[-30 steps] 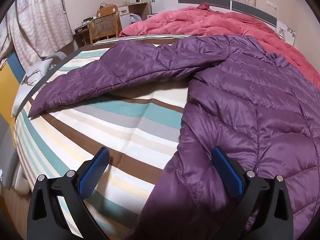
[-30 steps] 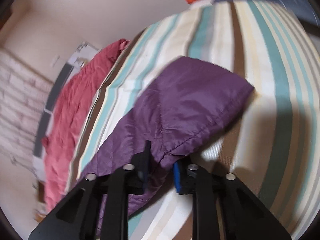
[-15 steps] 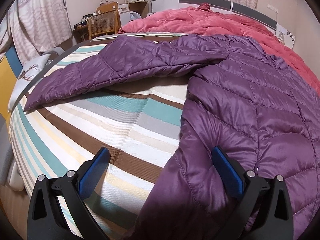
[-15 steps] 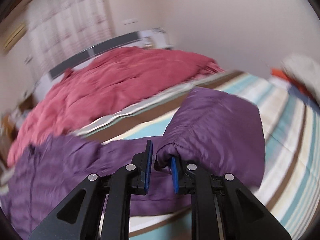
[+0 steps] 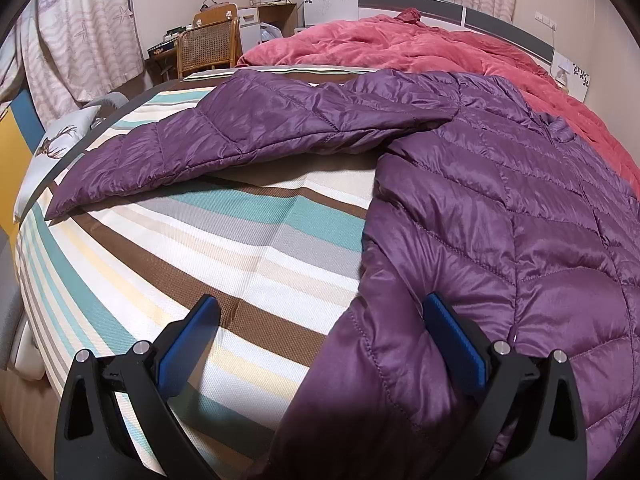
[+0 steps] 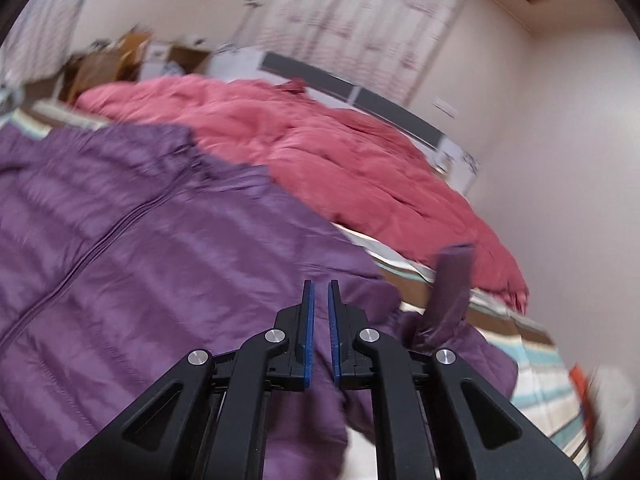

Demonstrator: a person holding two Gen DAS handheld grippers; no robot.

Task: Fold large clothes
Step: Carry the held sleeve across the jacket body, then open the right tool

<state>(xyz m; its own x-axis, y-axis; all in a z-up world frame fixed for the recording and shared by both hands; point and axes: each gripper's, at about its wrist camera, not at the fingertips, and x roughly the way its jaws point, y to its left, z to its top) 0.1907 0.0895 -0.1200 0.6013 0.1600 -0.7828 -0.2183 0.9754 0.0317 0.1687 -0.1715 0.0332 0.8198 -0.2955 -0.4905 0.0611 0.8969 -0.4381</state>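
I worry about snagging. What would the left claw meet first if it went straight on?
Probably the purple jacket: its side edge already lies between the open left claw, with the striped sheet beside it. Depth is hard to judge.

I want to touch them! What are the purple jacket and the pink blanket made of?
The purple jacket looks like thin, shiny nylon-type cloth with puffy filling: light gleams on it and stitched lines split it into soft ridges. The pink blanket looks matte and plush, maybe fleece or velvet, with rumpled folds and no shine. Exact fibres can't be told.
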